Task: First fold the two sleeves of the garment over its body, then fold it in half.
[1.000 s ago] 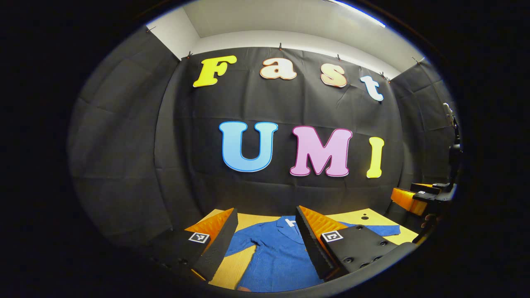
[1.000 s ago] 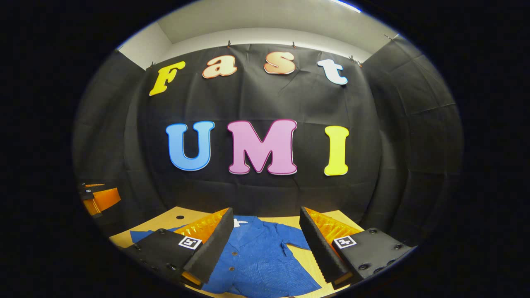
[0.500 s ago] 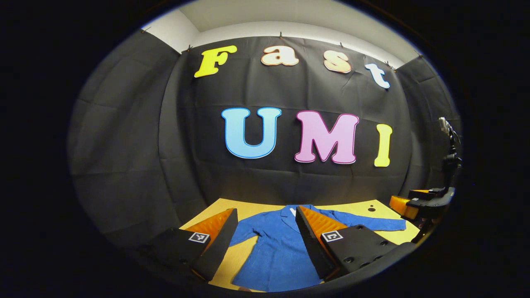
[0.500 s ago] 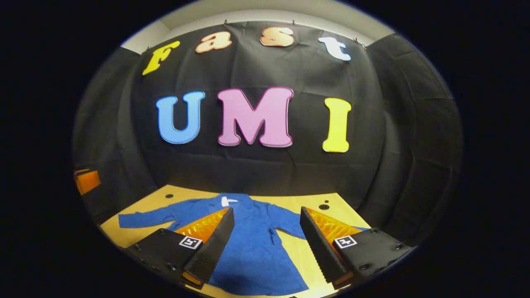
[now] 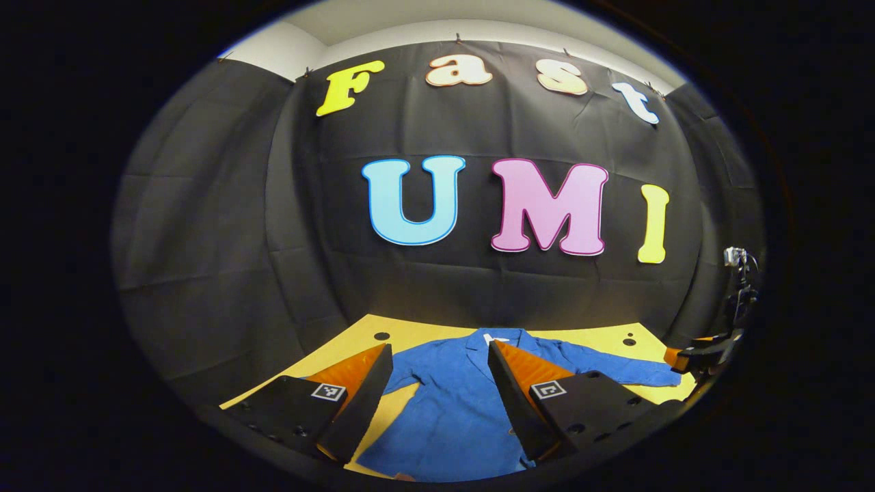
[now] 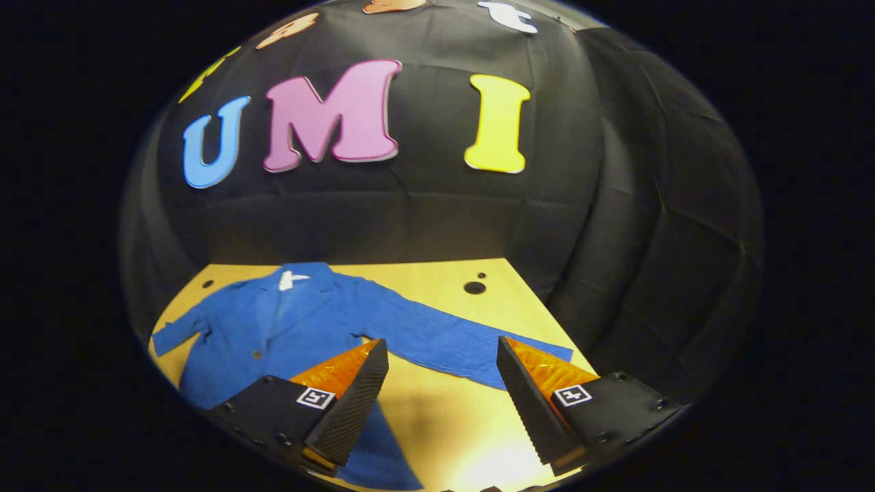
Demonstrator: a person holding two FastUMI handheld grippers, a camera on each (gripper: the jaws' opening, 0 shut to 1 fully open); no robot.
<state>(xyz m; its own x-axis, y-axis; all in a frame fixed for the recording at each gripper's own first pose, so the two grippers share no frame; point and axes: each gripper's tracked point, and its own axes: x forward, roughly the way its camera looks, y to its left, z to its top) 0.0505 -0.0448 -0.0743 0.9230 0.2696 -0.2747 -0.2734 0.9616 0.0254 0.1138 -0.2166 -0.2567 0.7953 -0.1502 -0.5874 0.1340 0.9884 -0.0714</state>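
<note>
- The blue garment [image 6: 287, 321] lies flat and face up on the worktop [image 6: 437, 280], collar toward the booth's back wall, both sleeves spread out unfolded.
- The right tool [image 6: 441, 389] hangs above the worktop, fingers apart and holding nothing.
- The right sleeve [image 6: 451, 338] runs slantwise from the garment's shoulder, its cuff just ahead between this tool's fingers; the right hand looks nearer it.
- The left tool [image 5: 437, 396] hovers over the garment's body, fingers apart and empty.
</note>
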